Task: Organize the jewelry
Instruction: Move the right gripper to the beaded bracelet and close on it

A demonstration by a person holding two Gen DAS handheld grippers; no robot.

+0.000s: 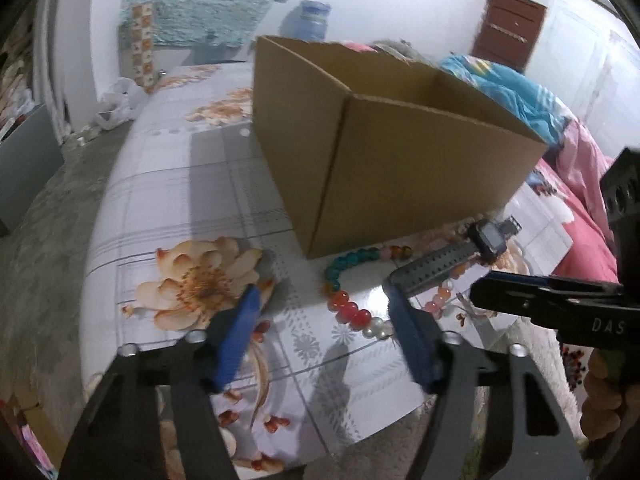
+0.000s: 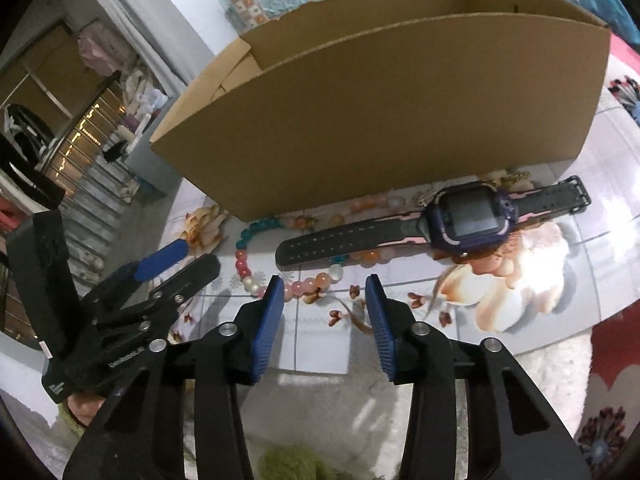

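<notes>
A bead necklace [image 1: 349,309] of teal, red, orange and white beads lies on the glass table in front of an open cardboard box [image 1: 384,152]. It also shows in the right wrist view [image 2: 248,268]. A dark smartwatch [image 2: 468,216] with a black strap lies across the necklace; it also shows in the left wrist view [image 1: 486,238]. My left gripper [image 1: 324,308] is open, just short of the necklace's left part. My right gripper [image 2: 325,284] is open, just short of the beads and the strap's end. Both are empty.
The box [image 2: 380,112] stands upright at the middle of the table [image 1: 180,184], which has a floral pattern. The table's front edge [image 2: 400,392] is close under the grippers. Bedding and pink cloth [image 1: 576,168] lie to the right. The concrete floor [image 1: 48,240] lies to the left.
</notes>
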